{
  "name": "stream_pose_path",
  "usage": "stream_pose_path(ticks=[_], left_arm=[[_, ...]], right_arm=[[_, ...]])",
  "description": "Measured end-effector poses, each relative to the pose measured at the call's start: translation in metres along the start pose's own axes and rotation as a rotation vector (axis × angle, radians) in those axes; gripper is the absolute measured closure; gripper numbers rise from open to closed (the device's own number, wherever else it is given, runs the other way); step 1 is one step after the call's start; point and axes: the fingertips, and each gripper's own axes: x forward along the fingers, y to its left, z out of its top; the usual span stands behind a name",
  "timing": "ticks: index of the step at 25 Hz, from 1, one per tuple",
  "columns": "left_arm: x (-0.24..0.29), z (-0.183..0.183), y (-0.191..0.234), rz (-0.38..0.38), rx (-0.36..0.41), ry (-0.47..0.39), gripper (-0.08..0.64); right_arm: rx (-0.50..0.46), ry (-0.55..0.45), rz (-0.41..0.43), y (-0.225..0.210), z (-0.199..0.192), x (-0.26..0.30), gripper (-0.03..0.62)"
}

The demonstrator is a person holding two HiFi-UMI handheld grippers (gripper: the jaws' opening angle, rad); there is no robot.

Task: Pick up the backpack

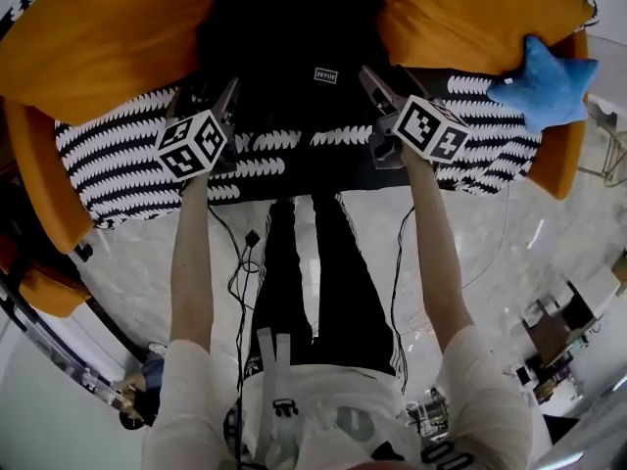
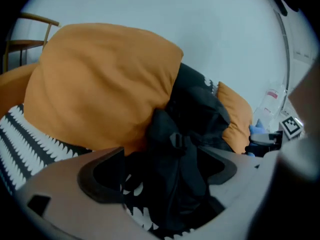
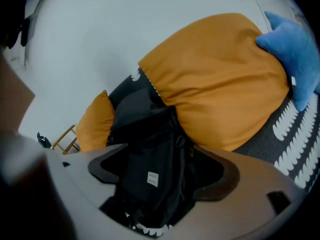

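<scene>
A black backpack [image 1: 294,37] leans upright at the back of a sofa, wedged between two orange cushions. My left gripper [image 1: 208,101] is at its lower left, and my right gripper [image 1: 392,91] is at its lower right. In the left gripper view the jaws of the left gripper [image 2: 162,166] stand wide apart, and a strap with a buckle on the backpack [image 2: 190,134] lies in the gap. In the right gripper view the right gripper [image 3: 162,171] is open too, framing the labelled front of the backpack [image 3: 145,149]. Neither set of pads presses on the fabric.
The left orange cushion [image 1: 98,37] and the right orange cushion [image 1: 470,18] flank the backpack on a black-and-white patterned seat cover [image 1: 118,155]. A blue star plush [image 1: 549,81] lies at the sofa's right end. The person's legs and cables are over the marble floor [image 1: 147,262].
</scene>
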Motion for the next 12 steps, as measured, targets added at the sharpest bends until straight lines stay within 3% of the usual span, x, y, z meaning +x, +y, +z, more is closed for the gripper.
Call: stream_pose_path(ticks=[5,12], left_arm=[[0.023,-0.027,0.008,-0.021,-0.024,0.059,0.124],[0.048,-0.051,-0.014,-0.102,-0.007,0.177,0.126]], right_arm=[[0.06,0.048,-0.016,-0.025,-0.03,0.027,0.198],[0.089,0.1,0.012,-0.026,-0.051,0.049,0.226]])
